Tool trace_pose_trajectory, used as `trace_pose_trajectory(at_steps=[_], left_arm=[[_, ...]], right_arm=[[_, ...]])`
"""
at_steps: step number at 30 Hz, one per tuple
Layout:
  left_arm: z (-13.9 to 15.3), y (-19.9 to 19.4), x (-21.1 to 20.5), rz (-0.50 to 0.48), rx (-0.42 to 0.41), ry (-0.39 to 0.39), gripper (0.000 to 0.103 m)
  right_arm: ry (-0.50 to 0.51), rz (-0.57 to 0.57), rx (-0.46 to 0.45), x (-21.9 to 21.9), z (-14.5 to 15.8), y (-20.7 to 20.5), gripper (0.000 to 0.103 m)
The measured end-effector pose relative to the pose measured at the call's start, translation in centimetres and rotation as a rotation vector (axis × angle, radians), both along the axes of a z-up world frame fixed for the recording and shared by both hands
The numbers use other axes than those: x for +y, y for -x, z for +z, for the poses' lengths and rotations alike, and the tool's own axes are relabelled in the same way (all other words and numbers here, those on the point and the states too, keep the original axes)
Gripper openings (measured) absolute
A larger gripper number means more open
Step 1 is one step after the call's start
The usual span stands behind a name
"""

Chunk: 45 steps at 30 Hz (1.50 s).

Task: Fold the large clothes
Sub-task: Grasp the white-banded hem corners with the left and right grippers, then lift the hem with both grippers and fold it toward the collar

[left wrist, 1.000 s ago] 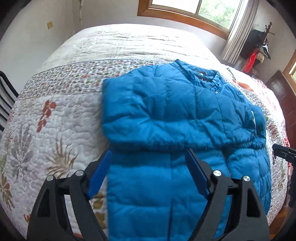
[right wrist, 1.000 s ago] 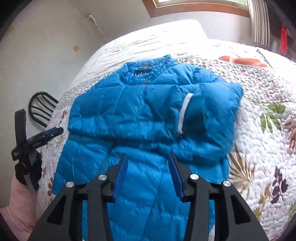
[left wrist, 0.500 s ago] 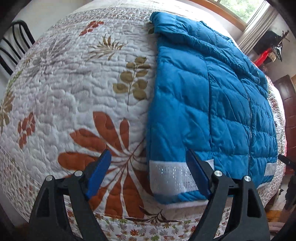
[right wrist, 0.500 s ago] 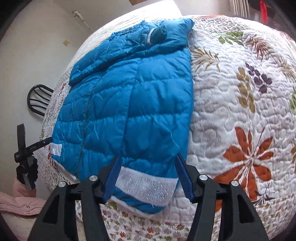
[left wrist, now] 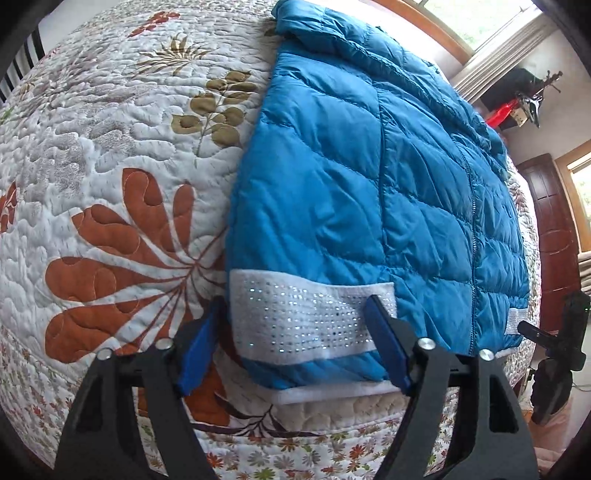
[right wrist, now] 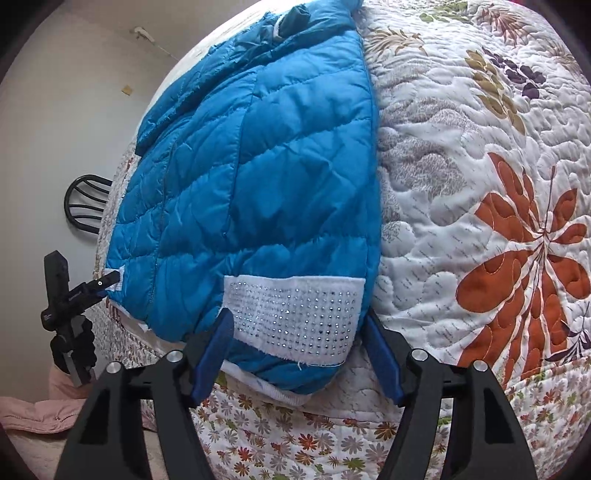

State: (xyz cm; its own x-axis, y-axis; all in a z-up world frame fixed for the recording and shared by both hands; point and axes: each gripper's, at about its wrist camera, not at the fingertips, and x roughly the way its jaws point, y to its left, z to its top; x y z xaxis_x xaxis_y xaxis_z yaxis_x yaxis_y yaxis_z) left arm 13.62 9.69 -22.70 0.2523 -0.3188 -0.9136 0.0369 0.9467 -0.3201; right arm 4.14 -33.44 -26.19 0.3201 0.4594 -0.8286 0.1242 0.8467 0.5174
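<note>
A blue puffer jacket [left wrist: 369, 184] lies flat on the flowered quilt [left wrist: 110, 166], sleeves folded in, hem at the bed's near edge. My left gripper [left wrist: 295, 301] straddles the white sparkly band [left wrist: 303, 325] at the hem's left corner; its jaws are closing, and its pads do not press the band between them. My right gripper [right wrist: 299, 314] straddles the matching band [right wrist: 295, 314] on the jacket [right wrist: 258, 166] at the hem's right corner, jaws closing likewise, no visible squeeze. Each view shows the other gripper at its outer edge: right gripper [left wrist: 532, 328], left gripper [right wrist: 88, 288].
The quilt [right wrist: 480, 184] hangs over the bed's front edge just below both grippers. A black chair [right wrist: 85, 206] stands by the wall on the left. Dark wooden furniture [left wrist: 554, 240] and a window [left wrist: 461, 14] are on the right. Pink cloth [right wrist: 29, 413] lies low left.
Both grippers came back from over the jacket's chest and down to its hem at the bed's near edge. The left jaws stand narrower than half a second ago.
</note>
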Motion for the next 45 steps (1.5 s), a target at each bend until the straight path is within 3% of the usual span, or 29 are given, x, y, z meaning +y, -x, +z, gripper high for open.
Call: trace_pose_trajectory(at_steps=[1, 3, 5, 6, 9, 13, 18, 24, 28, 32, 37, 45], left_arm=[[0.0, 0.1, 0.0, 0.003, -0.002, 0.009, 0.062], [0.1, 0.2, -0.2, 0.006, -0.006, 0.021, 0.041], [0.4, 0.3, -0.2, 0.012, -0.016, 0.022, 0.026], [0.7, 0.4, -0.2, 0.010, -0.025, 0.030, 0.019], [2.0, 0.8, -0.4, 0.004, -0.065, 0.034, 0.012], [3.9, 1.8, -0.3, -0.002, -0.130, 0.044, 0.011], [5.0, 3.9, 0.2, -0.017, -0.140, 0.049, 0.011], [4.5, 8.8, 0.9, -0.068, -0.102, 0.000, 0.011], [2.5, 11.6, 1.4, -0.073, -0.046, -0.019, 0.011], [1.4, 11.6, 2.3, -0.034, -0.016, 0.029, 0.012], [2.9, 10.8, 2.0, -0.063, -0.046, 0.024, 0.011], [8.9, 10.1, 1.9, -0.082, -0.203, 0.117, 0.011]], right_arm=[[0.003, -0.005, 0.000, 0.0, -0.1, 0.0, 0.053], [-0.015, -0.010, -0.008, -0.2, 0.0, 0.1, 0.030], [-0.039, -0.011, -0.023, -0.3, 0.2, 0.2, 0.020], [-0.036, -0.007, -0.031, -0.3, 0.5, 0.3, 0.017], [-0.043, 0.002, -0.066, -0.1, 1.6, 0.5, 0.013], [-0.055, 0.006, -0.103, -0.2, 2.9, 1.2, 0.012], [-0.053, 0.042, -0.098, -0.5, 3.4, 3.1, 0.012], [-0.041, 0.090, -0.053, 0.0, 2.7, 6.9, 0.012], [-0.059, 0.081, 0.029, 0.1, 0.3, 8.8, 0.012], [-0.116, 0.037, 0.054, -0.9, -1.1, 8.3, 0.012], [-0.120, 0.056, 0.002, -1.3, 0.7, 7.7, 0.011], [-0.121, 0.049, -0.175, -2.9, 7.4, 5.4, 0.011]])
